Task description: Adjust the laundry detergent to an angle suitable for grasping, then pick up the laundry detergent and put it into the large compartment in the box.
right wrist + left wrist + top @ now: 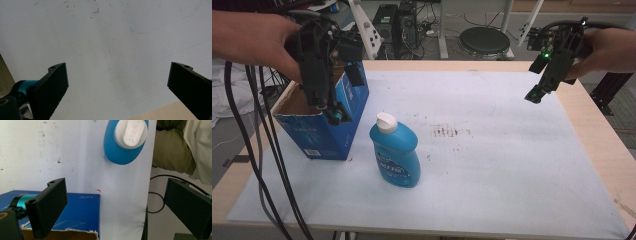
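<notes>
Black left tool, teal joints, trailing black cables, green light on right tool

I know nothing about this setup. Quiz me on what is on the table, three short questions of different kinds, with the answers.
1. True or false: the blue bottle lies on its side.
2. What stands nearest the left hand-held gripper? A) cardboard box B) mug C) plate
3. Fill in: the bottle's cap is ____ in colour.

Key: 1 false, it stands upright. 2 A. 3 white.
</notes>
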